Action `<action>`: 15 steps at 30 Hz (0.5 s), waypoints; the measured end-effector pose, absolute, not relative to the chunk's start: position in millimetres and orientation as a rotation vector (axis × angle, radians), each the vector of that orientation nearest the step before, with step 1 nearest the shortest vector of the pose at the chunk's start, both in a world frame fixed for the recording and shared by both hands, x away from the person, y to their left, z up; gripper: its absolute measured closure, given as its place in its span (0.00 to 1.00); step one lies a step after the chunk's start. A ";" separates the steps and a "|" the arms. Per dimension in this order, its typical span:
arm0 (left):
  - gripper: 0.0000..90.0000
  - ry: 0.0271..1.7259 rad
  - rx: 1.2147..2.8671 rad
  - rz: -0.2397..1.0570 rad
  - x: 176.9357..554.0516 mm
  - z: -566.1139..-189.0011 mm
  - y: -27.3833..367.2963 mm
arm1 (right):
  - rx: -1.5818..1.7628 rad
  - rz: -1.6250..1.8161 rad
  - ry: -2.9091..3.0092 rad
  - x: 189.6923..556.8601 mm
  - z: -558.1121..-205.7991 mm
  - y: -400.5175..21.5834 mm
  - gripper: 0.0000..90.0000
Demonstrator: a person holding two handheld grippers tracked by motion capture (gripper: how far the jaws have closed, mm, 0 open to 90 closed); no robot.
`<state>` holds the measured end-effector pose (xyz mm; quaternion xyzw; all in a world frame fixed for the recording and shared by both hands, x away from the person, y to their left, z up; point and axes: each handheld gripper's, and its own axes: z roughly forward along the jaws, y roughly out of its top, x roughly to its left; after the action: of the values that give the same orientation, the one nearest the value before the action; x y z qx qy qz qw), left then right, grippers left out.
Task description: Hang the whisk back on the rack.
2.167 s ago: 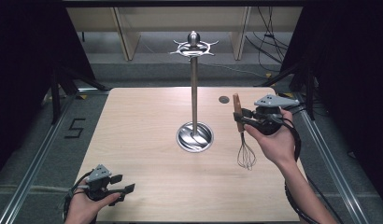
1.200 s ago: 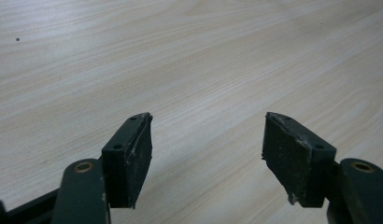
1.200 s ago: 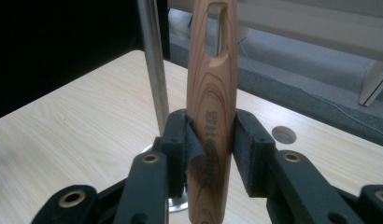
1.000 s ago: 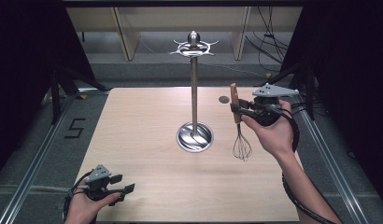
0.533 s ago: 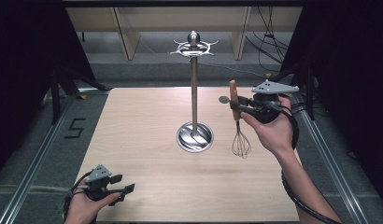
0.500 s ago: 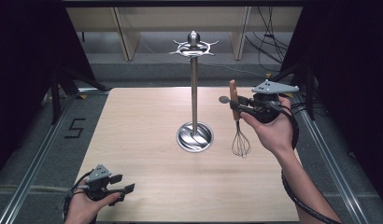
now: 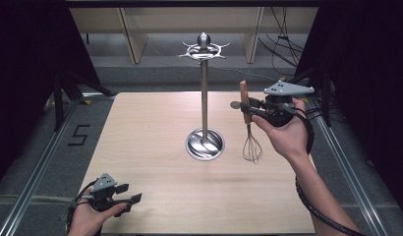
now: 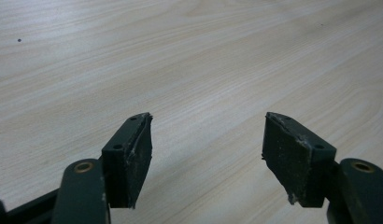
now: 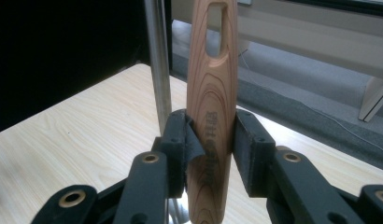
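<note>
right claw [image 7: 244, 109] clamped on whisk [image 7: 249, 129] handle, held upright above tabletop [image 7: 155, 128] right of stand [image 7: 204, 93]. left claw [image 7: 128, 194] apart, idle. risk: hanging slot misses hook, whisk swings, slips.

The high view is looking forward and down from above the near edge of the pale wooden table [image 7: 155, 123], taking in the whole top. The left gripper view is riding low and close over the same wood grain [image 8: 189, 70], facing along its two black jaws. The right gripper view is looking level across the table, very near the brown wooden whisk handle [image 9: 212, 93], with the tall polished steel stand pole [image 9: 158, 65] just behind; the high view is sharing both, handle [image 7: 244, 101] and pole [image 7: 204, 98].
</note>
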<state>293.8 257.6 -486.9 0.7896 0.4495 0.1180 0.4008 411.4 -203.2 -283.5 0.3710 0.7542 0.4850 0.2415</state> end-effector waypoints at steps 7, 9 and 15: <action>0.36 1.135 1.997 0.294 294.0 -486.7 257.8 | 1.003 1.332 2.075 412.7 -278.0 -202.2 0.76; 0.36 1.135 2.000 0.293 293.9 -486.7 257.8 | 0.997 1.339 2.069 413.4 -277.0 -202.2 0.76; 0.36 1.131 1.991 0.298 294.0 -487.3 257.9 | 0.982 1.361 2.079 416.8 -273.9 -202.3 0.76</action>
<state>294.0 257.9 -487.3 0.7887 0.4478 0.1179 0.4044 416.8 -202.3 -273.9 0.3576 0.7567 0.4954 0.2327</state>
